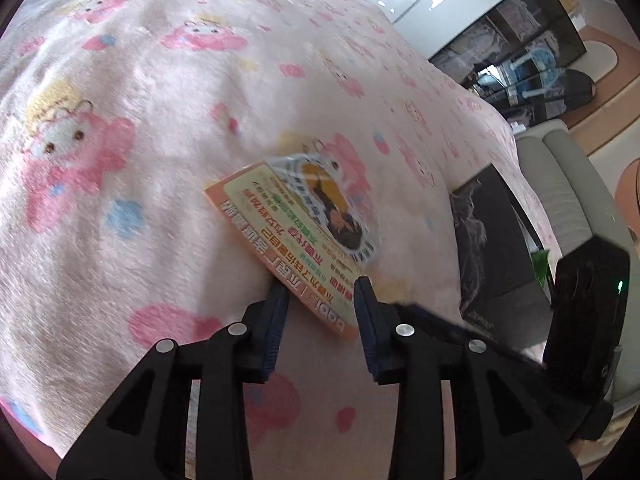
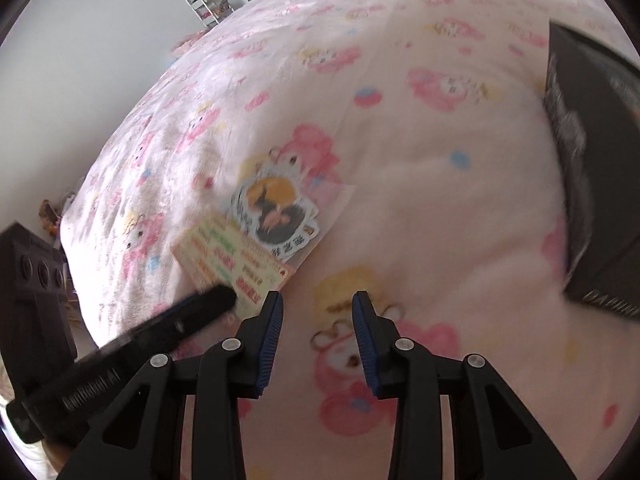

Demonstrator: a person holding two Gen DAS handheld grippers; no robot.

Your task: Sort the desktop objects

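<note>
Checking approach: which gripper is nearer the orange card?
Left. The left gripper has its jaws around the orange card's corner; the right gripper sits beside it, apart.

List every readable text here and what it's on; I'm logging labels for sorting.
"bobi", seemingly, upside down: near corner of the card.
Coloured Chinese lines on the card: too blurred to read.
Rim characters on the sticker: blurred.
Pale lettering on the book: unreadable.
</note>
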